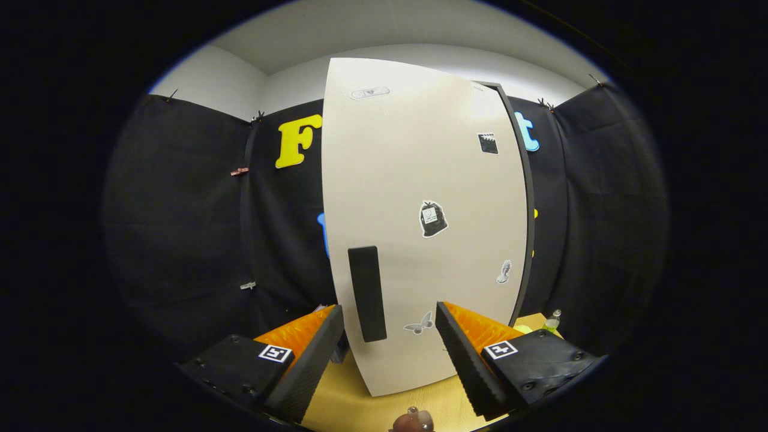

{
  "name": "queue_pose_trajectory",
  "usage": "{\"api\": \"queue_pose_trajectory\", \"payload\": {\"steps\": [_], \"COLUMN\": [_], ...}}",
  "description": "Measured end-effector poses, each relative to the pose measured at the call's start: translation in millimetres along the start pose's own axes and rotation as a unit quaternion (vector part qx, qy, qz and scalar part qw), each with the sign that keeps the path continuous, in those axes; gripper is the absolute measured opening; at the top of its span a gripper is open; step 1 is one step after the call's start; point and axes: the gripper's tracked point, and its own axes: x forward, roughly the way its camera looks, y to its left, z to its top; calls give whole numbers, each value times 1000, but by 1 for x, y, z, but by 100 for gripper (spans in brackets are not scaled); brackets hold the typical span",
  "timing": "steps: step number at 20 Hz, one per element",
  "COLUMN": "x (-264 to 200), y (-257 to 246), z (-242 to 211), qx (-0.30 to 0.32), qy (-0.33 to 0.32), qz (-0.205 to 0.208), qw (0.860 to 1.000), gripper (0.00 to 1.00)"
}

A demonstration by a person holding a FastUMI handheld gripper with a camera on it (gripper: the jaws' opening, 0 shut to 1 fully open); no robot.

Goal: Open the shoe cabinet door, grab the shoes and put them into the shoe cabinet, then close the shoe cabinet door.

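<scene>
The shoe cabinet's white door [420, 180] stands tall just ahead of me, covered with small stickers. Its black upright handle [367, 294] is near the door's left edge, low down, a little beyond my left finger [312, 354]. The cabinet's dark frame [523, 198] shows along the door's right side. My gripper [390, 360] is open, its fingers spread wide with nothing between them, the handle lying just inside the left finger's line. A small brownish thing [413, 422] peeks up below the fingers; I cannot tell what it is.
The cabinet stands on a light wooden tabletop [384, 408]. A small clear bottle with a green cap [553, 321] and something yellow-green sit at the right, beside the cabinet's foot. Black cloth walls close in the booth on both sides.
</scene>
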Motion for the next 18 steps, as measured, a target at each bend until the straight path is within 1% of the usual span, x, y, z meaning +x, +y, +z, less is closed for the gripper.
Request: {"api": "queue_pose_trajectory", "payload": {"steps": [12,18], "x": [-13,-16], "y": [-11,-14], "z": [5,5], "qx": [-3,-6], "qy": [-5,-1], "qz": [-19,-21], "qw": [1000,1000], "gripper": [100,100]}}
